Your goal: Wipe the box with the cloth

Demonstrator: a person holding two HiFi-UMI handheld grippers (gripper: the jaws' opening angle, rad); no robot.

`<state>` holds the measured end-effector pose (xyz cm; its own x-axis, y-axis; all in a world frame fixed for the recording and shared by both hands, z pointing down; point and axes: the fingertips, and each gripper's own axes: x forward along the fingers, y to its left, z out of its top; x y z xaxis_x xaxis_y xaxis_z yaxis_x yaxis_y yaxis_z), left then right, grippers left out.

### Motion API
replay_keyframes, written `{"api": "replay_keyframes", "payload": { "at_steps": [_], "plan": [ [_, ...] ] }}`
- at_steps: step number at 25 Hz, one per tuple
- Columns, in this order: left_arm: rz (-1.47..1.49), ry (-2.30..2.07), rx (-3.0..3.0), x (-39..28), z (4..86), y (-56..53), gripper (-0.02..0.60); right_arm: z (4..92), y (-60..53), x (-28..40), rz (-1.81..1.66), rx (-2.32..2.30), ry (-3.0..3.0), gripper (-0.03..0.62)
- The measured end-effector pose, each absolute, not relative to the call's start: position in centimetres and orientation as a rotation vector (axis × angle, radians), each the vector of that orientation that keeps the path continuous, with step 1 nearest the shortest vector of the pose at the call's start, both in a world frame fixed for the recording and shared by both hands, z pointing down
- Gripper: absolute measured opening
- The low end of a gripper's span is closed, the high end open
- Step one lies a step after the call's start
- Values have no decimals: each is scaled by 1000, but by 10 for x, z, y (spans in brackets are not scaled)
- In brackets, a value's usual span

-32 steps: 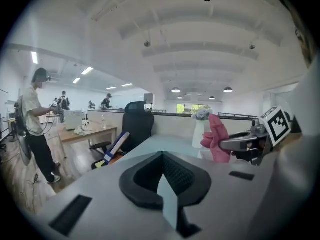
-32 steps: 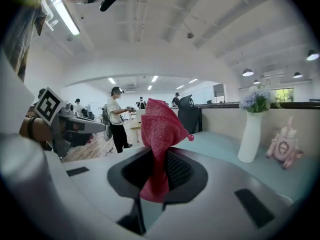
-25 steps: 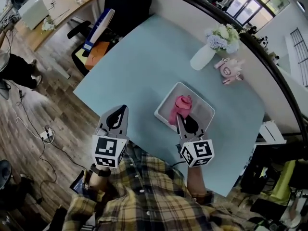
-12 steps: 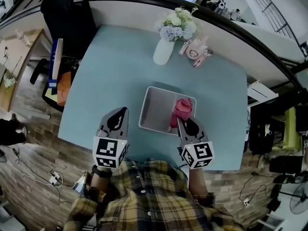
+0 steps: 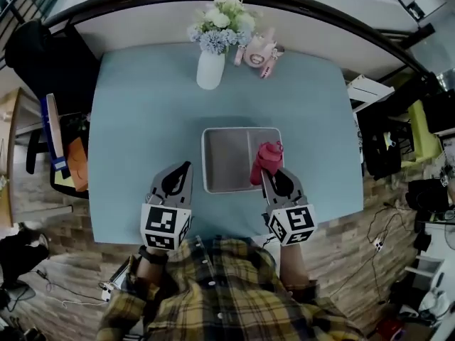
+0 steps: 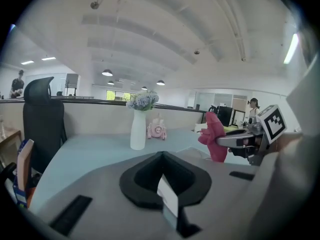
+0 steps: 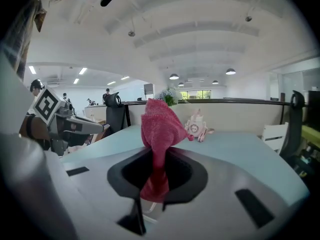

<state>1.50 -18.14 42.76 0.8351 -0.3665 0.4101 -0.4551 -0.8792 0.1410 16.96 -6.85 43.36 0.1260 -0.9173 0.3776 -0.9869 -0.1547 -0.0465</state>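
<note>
Right gripper (image 5: 267, 173) has its jaws pinched on a pink cloth (image 5: 266, 159), while the left gripper (image 5: 185, 168) has its jaws pressed together on nothing, both over the near side of the pale blue worktop (image 5: 142, 119). Between them lies the shallow grey box (image 5: 227, 158), open side up; the cloth stands bunched over its right part (whether it touches the box is unclear). At the far edge stand a white vase of flowers (image 5: 210, 69) and, just beside it, a small pink toy (image 5: 256, 50).
</note>
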Motion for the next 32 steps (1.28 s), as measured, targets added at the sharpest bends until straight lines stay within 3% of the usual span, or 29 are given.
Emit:
{"api": "replay_keyframes", "payload": {
  "at_steps": [32],
  "plan": [
    [617, -535, 2746, 29, 458, -184, -7, 453, -142, 124, 451, 1944, -1993, 64]
  ]
}}
